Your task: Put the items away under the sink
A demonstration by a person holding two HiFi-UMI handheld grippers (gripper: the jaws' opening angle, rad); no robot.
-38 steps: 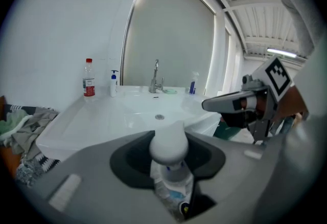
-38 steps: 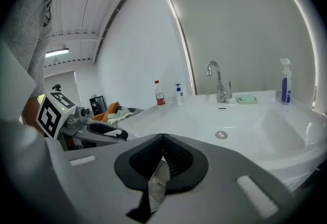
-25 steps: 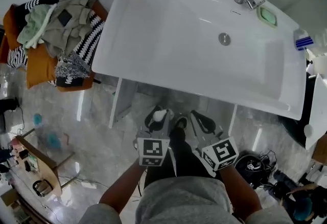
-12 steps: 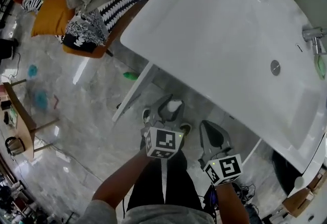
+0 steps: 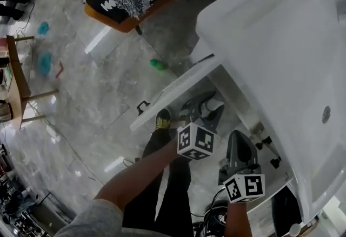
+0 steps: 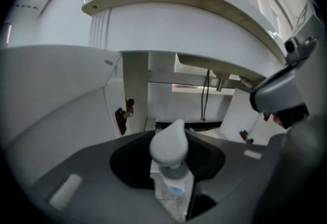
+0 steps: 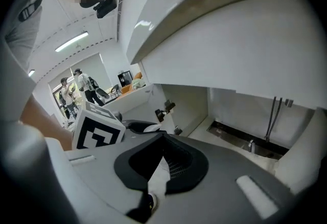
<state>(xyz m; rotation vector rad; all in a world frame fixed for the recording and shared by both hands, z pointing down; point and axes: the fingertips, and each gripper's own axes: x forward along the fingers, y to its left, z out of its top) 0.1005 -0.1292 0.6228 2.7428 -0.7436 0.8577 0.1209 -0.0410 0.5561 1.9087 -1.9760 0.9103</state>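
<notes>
Bottle (image 6: 171, 147) is clamped in the left gripper (image 5: 204, 103) and now brought down from sink (image 5: 270, 41) height to the open cabinet (image 6: 194, 103) mouth, so it's basically ready to be shelved, while the right gripper (image 5: 238, 138) is kept closed, empty.

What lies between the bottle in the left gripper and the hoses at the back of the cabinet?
Nothing stands there: the left gripper view shows only open cabinet floor between the bottle and the hoses.
</notes>
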